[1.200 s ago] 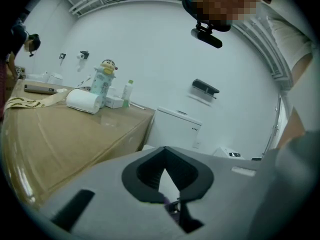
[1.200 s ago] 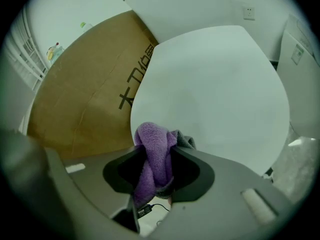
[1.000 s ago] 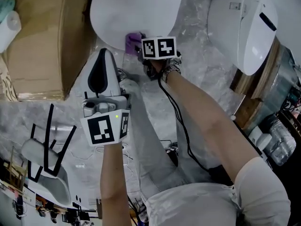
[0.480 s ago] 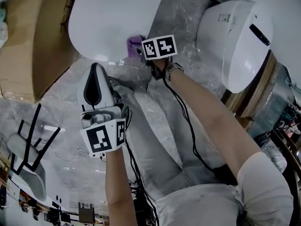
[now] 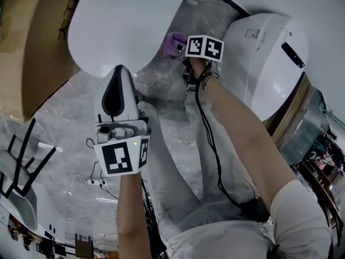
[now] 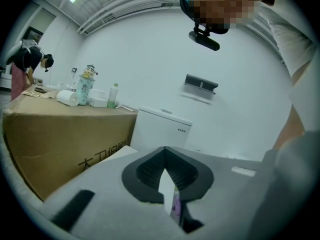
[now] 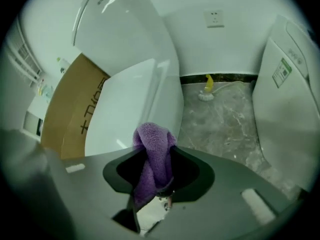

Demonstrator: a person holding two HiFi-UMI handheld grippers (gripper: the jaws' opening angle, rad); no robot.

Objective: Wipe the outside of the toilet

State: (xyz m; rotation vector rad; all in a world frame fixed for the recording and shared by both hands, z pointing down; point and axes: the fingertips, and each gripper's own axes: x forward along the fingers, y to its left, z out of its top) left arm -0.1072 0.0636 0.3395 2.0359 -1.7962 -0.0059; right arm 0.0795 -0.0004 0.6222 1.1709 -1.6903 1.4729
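Observation:
A white toilet (image 5: 124, 26) fills the upper left of the head view, and its curved side (image 7: 130, 94) shows in the right gripper view. My right gripper (image 5: 179, 46) is shut on a purple cloth (image 5: 173, 41) held at the toilet's lower right edge. The cloth (image 7: 155, 154) bulges up from between the jaws. My left gripper (image 5: 116, 77) hovers lower left of it over the floor. It is shut (image 6: 167, 184) with nothing in it and points level toward the toilet.
A second white toilet (image 5: 269, 58) stands close on the right. A cardboard box (image 5: 32, 47) sits left of the first toilet, with bottles on top (image 6: 85, 91). A yellow brush (image 7: 207, 86) lies by the wall. Cables (image 5: 91, 179) and a black-legged stool (image 5: 16, 171) are on the marble floor.
My right gripper has carried the purple cloth to the right along the toilet's lower edge. The left gripper has shifted up toward the toilet, still shut.

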